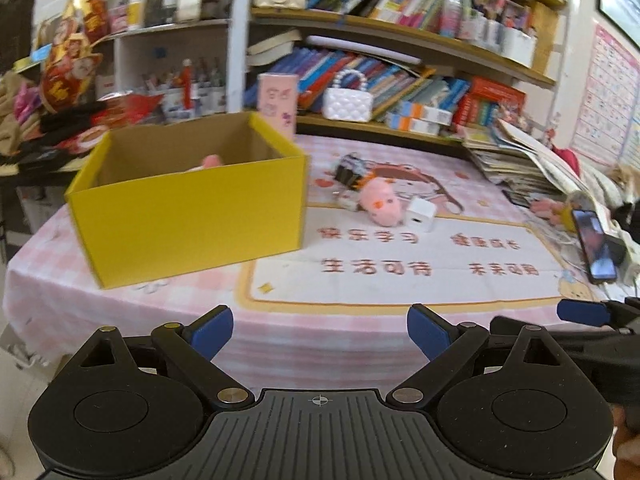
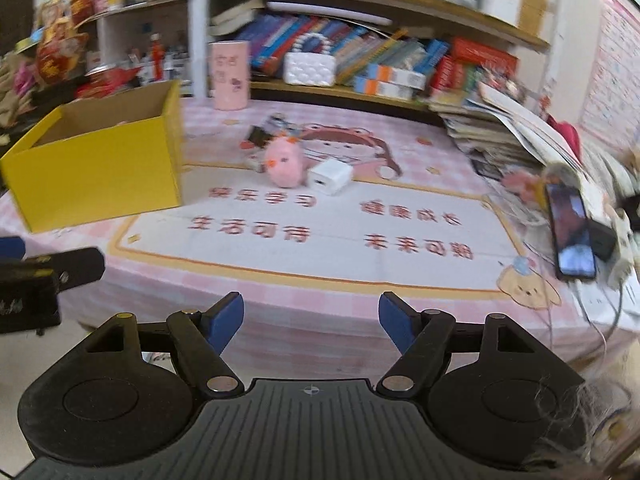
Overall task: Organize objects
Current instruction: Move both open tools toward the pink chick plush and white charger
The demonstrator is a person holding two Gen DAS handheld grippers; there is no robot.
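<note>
Ahead of my left hand-held gripper (image 1: 320, 332) and off to its left stood the yellow box (image 1: 192, 216) on the tabletop (image 1: 360, 320), open at the top, with something pink (image 1: 210, 161) already lying inside near its far wall. Both grippers hung back at the near edge; my left one was spread wide and carried nothing, and my right hand-held gripper (image 2: 311, 322) was likewise spread and empty. Straight ahead of the right one, well beyond its fingertips, lay the loose things left to tidy: a pink plush toy (image 2: 285, 164), a white charger cube (image 2: 330, 177) touching it on its right, and a small dark clutter (image 2: 266, 132) just behind them that I could not make out. I judged I was between pickups, about to go for another item. The next move called for reaching the right gripper forward over the printed cloth, coming down around the plush or the cube, closing on it, then carrying it leftward to the box.
</note>
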